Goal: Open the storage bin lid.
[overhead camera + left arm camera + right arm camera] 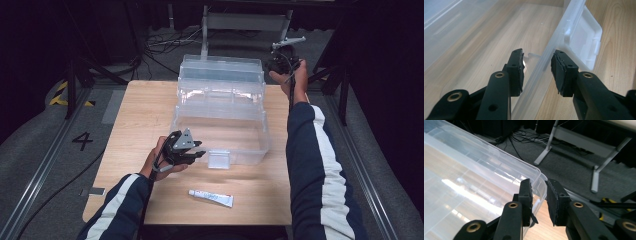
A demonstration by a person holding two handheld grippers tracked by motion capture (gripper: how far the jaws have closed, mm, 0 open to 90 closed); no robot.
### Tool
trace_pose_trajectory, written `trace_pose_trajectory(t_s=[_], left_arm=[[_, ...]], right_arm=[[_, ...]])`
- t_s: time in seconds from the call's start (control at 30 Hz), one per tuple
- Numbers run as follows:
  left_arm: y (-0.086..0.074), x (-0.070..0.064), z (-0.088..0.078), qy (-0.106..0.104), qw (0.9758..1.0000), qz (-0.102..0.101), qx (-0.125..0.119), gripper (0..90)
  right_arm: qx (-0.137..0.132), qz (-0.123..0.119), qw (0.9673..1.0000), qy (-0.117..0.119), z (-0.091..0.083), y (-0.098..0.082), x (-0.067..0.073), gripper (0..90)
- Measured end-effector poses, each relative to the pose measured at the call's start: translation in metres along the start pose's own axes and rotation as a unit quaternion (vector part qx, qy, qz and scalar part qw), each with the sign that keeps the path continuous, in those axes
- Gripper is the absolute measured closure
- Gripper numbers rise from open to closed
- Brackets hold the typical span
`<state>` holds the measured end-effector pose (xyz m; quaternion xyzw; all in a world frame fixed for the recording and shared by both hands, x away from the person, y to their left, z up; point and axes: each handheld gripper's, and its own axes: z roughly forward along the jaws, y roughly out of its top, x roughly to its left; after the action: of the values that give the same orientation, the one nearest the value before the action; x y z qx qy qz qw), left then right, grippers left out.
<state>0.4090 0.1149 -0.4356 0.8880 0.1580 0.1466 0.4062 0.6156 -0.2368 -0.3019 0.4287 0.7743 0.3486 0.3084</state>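
My left gripper [537,72] straddles the front wall of the clear plastic box [541,67], pads apart from it, beside the latch [584,40]. My right gripper [539,202] stands slightly parted around the raised lid [534,173] rim, pads clear. The box [220,132] sits mid-table [140,125], nothing visible inside. A tube [211,198] lies near the front edge.

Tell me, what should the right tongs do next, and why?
Probably pull the right tongs back off the clear plastic box's lid: its rim sits loose between the pads, the lid already lies open, and the white tube waits on the wooden table.
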Motion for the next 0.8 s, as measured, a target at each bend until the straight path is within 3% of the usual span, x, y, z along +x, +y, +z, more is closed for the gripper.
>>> trace_pose_trajectory(t_s=[0.27,0.8], left_arm=[[-0.001,0.001,-0.001,-0.006,1.0,-0.001,-0.003,62.9],[0.0,0.001,-0.001,-0.004,1.0,0.003,0.0,63.1]], right_arm=[[-0.005,-0.015,0.9999,0.006,-0.015,-0.012,0.011,71.9],[-0.025,-0.032,0.999,0.021,-0.05,-0.032,0.019,64.7]])
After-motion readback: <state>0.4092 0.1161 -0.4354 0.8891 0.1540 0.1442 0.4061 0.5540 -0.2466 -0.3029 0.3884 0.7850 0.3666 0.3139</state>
